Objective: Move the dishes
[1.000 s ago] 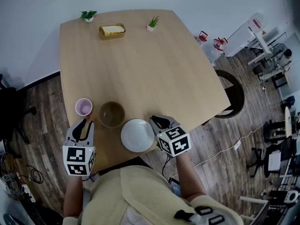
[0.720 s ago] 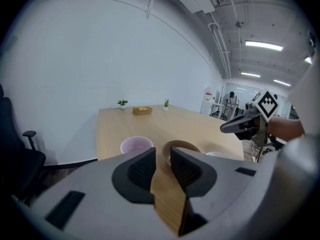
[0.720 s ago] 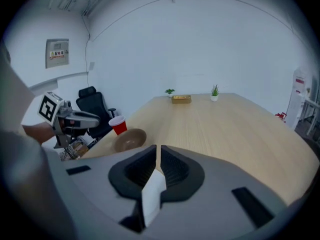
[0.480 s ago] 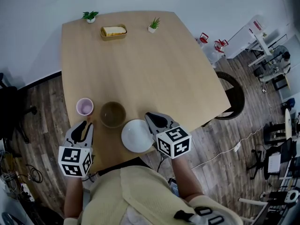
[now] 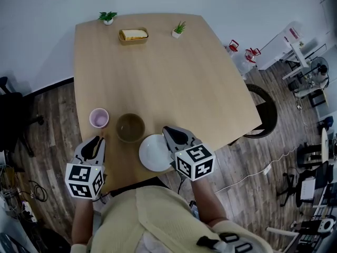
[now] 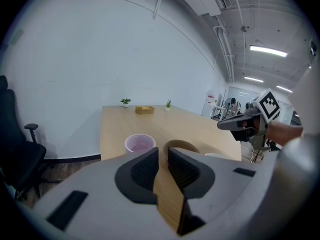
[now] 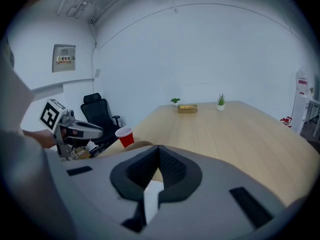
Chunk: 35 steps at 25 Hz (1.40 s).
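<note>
A white plate (image 5: 152,154) lies near the table's front edge. A brown bowl (image 5: 130,127) sits to its left and a pink cup (image 5: 99,118) further left. My right gripper (image 5: 168,132) hovers over the plate's right rim, shut and empty. In the right gripper view (image 7: 159,150), white shows only through the slit under the closed pads. My left gripper (image 5: 93,142) is just in front of the cup (image 6: 139,143) and bowl (image 6: 181,145). Its jaws (image 6: 163,153) have just been closing. They are still narrowly open with only bare table between them.
At the table's (image 5: 174,83) far end stand a basket of bread (image 5: 133,35) and two small potted plants (image 5: 108,18) (image 5: 179,29). A black office chair (image 5: 10,121) is off the left side and a dark round chair (image 5: 265,109) off the right.
My right gripper has moved up and left from beside the plate to over its right rim. The left gripper's fingers stand closer together. The dishes have not moved on the table.
</note>
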Each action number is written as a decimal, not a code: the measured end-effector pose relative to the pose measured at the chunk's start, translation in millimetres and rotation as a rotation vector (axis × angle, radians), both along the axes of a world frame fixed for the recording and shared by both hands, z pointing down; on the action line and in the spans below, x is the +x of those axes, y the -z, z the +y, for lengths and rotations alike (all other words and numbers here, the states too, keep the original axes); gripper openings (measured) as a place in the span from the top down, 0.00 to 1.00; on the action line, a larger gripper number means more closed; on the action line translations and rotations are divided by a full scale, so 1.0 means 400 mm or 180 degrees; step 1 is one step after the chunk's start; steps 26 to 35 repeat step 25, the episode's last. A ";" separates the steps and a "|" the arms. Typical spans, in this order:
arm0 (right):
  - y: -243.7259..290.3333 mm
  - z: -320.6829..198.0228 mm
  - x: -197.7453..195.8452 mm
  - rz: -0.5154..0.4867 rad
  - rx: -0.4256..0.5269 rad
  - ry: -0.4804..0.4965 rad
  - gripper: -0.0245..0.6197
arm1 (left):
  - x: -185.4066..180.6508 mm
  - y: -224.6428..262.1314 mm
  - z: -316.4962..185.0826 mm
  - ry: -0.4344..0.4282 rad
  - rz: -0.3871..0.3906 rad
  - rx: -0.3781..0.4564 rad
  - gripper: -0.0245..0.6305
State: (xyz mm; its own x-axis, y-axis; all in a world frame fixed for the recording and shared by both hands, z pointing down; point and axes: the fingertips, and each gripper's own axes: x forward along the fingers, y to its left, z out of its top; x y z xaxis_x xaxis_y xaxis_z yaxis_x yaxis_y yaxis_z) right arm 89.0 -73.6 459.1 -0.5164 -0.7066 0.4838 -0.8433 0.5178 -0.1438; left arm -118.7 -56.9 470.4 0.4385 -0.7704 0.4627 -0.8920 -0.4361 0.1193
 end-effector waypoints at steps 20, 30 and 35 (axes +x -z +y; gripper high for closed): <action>0.015 -0.008 -0.033 -0.0110 0.0040 0.0066 0.94 | 0.016 -0.002 0.010 -0.0144 -0.0035 -0.0042 0.92; 0.017 -0.015 -0.053 -0.0125 0.0071 0.0077 0.94 | 0.044 0.009 -0.007 -0.0218 -0.0005 0.0008 0.93; 0.017 -0.015 -0.053 -0.0125 0.0071 0.0077 0.94 | 0.044 0.009 -0.007 -0.0218 -0.0005 0.0008 0.93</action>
